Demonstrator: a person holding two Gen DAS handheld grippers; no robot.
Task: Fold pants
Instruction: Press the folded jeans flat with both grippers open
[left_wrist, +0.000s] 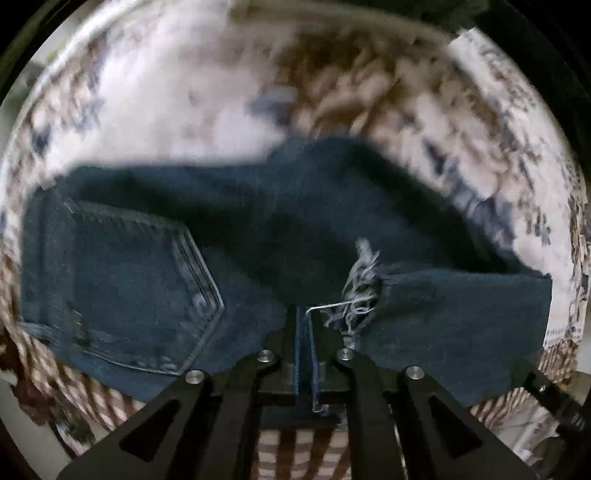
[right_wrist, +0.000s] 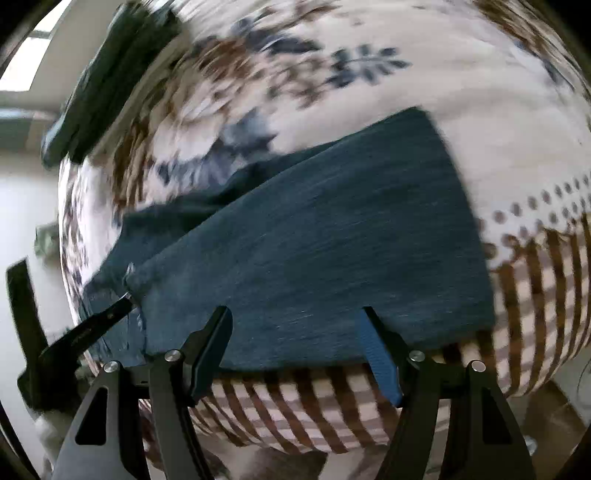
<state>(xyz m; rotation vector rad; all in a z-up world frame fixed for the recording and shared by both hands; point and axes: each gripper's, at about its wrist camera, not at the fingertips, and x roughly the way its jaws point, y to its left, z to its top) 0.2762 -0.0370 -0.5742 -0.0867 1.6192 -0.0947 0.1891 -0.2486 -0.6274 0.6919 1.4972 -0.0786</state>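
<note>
Dark blue jeans (left_wrist: 177, 266) lie on a floral and checked bedspread (left_wrist: 155, 96), back pocket (left_wrist: 147, 295) up at the left, a frayed leg hem (left_wrist: 360, 291) near the middle. My left gripper (left_wrist: 306, 317) is shut on the jeans fabric beside the frayed hem. In the right wrist view the folded leg panel (right_wrist: 314, 236) lies flat. My right gripper (right_wrist: 295, 317) is open, its fingers apart at the near edge of the denim, holding nothing. The left gripper's tip (right_wrist: 110, 314) shows at the left, on the denim.
The bedspread (right_wrist: 406, 55) has a brown checked border (right_wrist: 535, 295) along the near edge. A dark cushion (right_wrist: 110, 74) lies at the far left corner of the bed. Pale floor (right_wrist: 22, 206) shows beyond the bed's left side.
</note>
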